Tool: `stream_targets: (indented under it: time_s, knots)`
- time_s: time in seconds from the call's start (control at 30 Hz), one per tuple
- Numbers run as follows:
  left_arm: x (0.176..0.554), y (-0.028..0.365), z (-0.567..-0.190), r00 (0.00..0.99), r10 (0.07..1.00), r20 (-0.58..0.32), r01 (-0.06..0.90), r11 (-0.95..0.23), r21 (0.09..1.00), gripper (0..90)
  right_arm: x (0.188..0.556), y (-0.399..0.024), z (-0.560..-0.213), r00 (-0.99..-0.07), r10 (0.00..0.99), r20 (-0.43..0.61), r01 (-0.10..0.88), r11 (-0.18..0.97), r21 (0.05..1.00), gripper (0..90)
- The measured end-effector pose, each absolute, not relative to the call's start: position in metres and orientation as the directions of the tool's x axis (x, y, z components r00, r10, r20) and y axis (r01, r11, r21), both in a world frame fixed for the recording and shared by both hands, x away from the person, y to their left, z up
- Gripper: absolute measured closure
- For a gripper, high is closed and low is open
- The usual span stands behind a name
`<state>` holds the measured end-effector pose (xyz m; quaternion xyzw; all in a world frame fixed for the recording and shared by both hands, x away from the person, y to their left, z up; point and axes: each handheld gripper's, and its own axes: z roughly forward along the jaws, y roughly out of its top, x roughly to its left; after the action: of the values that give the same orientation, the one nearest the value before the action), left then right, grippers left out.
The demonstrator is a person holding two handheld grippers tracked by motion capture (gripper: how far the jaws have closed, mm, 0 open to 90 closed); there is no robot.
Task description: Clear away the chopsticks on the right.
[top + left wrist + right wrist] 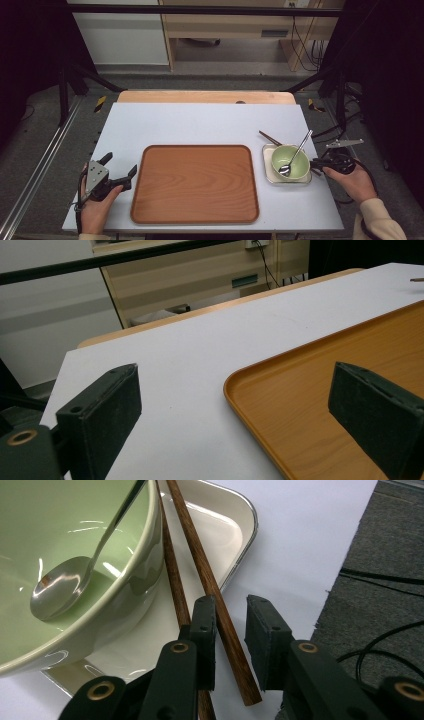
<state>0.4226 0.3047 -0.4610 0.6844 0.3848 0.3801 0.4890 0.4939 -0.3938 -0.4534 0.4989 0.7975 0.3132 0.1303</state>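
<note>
White surface [200, 122] holds a wooden tray [195, 182], a green bowl [292, 159] with a spoon [295, 155] on a small white dish [220, 535]. The right gripper [230, 630] has its jaws a little apart around one brown chopstick [210, 585], so I think it is starting to pick it up; next it must squeeze and lift. The left gripper [235, 420] waits with jaws spread wide at the tray's corner.

Counts, taken from the wooden tray [195, 182]: one tray. To its right, one white dish [270, 173], one green bowl [291, 161], one metal spoon [296, 154], two brown chopsticks [202, 575]. Two grippers: left gripper [121, 168], right gripper [316, 162].
</note>
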Motion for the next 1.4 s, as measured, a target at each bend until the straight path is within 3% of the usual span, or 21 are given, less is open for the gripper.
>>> stream_targets:
  time_s: [0.23, 0.5, 0.73, 0.97, 1.4]
  knots:
    - [0.423, 0.305, -0.461, 0.415, 0.899, 0.141, 0.155, -0.222, 0.963, 6.5, 0.492, -0.394, -0.453, -0.487, 0.86, 0.154, 0.72, 0.295, 0.628, 84.3]
    - [0.422, 0.306, -0.461, 0.406, 0.903, 0.141, 0.151, -0.219, 0.964, 6.5, 0.49, -0.398, -0.45, -0.475, 0.864, 0.166, 0.713, 0.267, 0.649, 84.8]
    - [0.422, 0.306, -0.461, 0.404, 0.904, 0.142, 0.154, -0.22, 0.963, 6.5, 0.471, -0.398, -0.427, -0.359, 0.922, 0.143, 0.682, 0.154, 0.715, 84.7]
    - [0.423, 0.305, -0.462, 0.409, 0.902, 0.141, 0.154, -0.221, 0.963, 6.5, 0.458, -0.391, -0.435, -0.23, 0.954, 0.194, 0.668, 0.01, 0.744, 84.8]
    - [0.424, 0.307, -0.463, 0.407, 0.902, 0.143, 0.154, -0.222, 0.963, 6.3, 0.444, -0.389, -0.422, -0.126, 0.986, 0.113, 0.586, -0.018, 0.81, 84.9]
